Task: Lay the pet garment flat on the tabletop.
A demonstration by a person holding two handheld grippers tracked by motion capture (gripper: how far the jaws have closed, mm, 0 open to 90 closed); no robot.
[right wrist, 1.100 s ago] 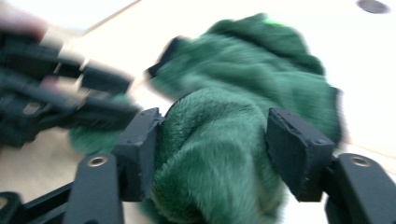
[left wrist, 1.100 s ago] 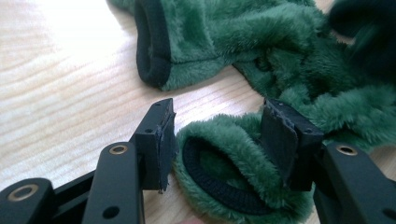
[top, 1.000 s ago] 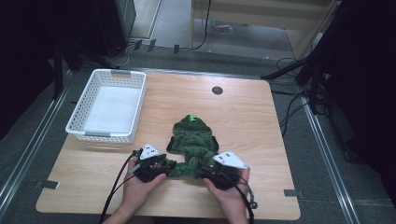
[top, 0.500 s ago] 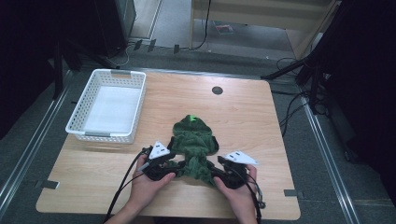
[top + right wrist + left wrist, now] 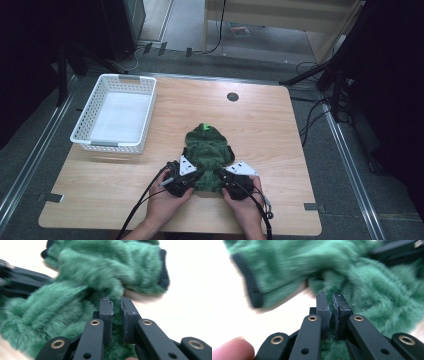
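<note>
Moved: both hands have drawn inward along the garment's near edge, and both pairs of jaws have just been closing.
Left tongs (image 5: 192,181): clamped on the green fleece garment (image 5: 209,150), near-left hem.
Right tongs (image 5: 225,181): pinching the near-right hem.
Garment: mid-desk (image 5: 260,130), right of the white basket (image 5: 117,112).

Lab: railed floor (image 5: 30,165), trailing cables (image 5: 315,120)

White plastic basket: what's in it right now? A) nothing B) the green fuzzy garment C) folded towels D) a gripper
A: in the high view the white perforated plastic basket sits empty at the table's left, while the green fuzzy garment lies on the wooden table apart from it.
</note>
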